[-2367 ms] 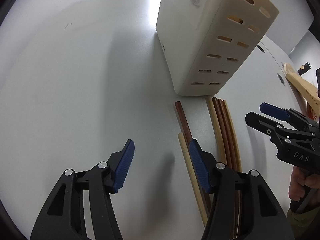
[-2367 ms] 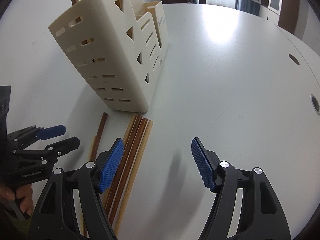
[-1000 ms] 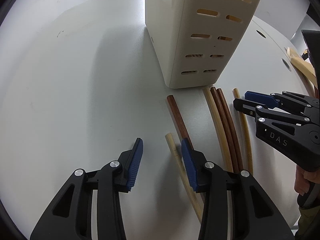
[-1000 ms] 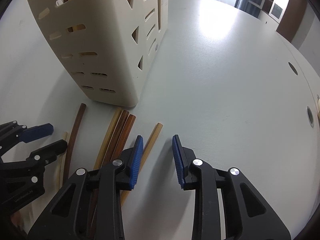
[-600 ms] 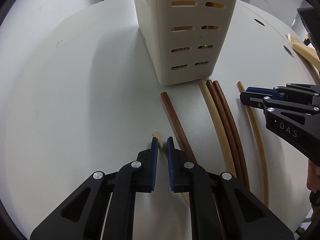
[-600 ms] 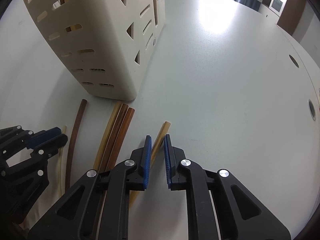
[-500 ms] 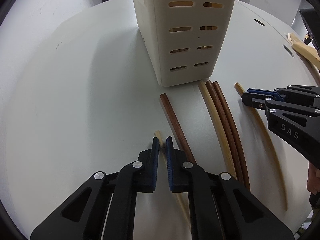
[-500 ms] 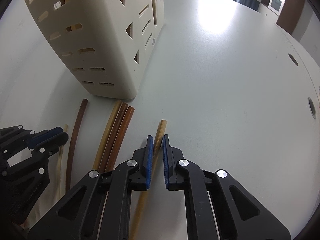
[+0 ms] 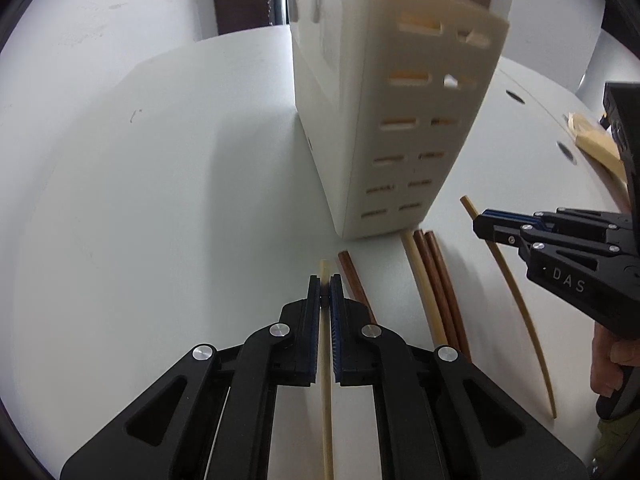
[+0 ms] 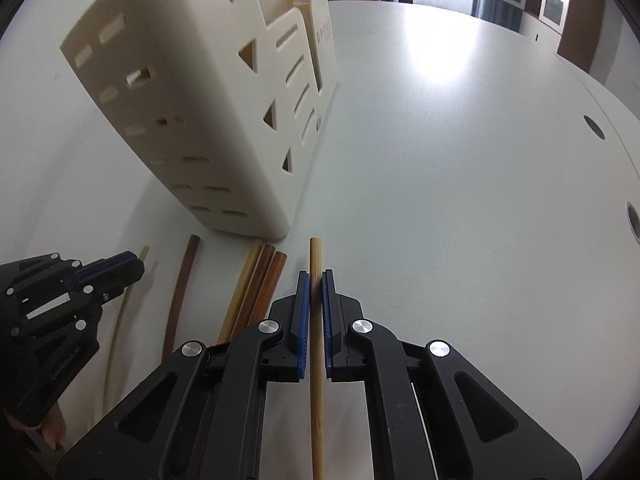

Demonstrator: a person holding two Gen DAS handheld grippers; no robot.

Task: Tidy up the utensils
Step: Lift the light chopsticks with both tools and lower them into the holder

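Left claw [image 9: 325, 294], jaws pressed onto a pale chopstick [image 9: 326, 380]: a thin, cream-coloured rod, its long axis running along the claw's line, tip just past the pads and aimed at the holder [image 9: 384, 128]. Right claw [image 10: 316, 292], jaws pressed onto a tan chopstick [image 10: 316, 392]: a light-brown wooden rod, likewise in line with its claw, blunt end toward the holder's base. On the white surface [image 10: 460, 160] between the two claws lie a dark brown chopstick [image 10: 178, 292] and a bundle of three [image 10: 256, 280], all with one end near the cream, slotted holder's foot.
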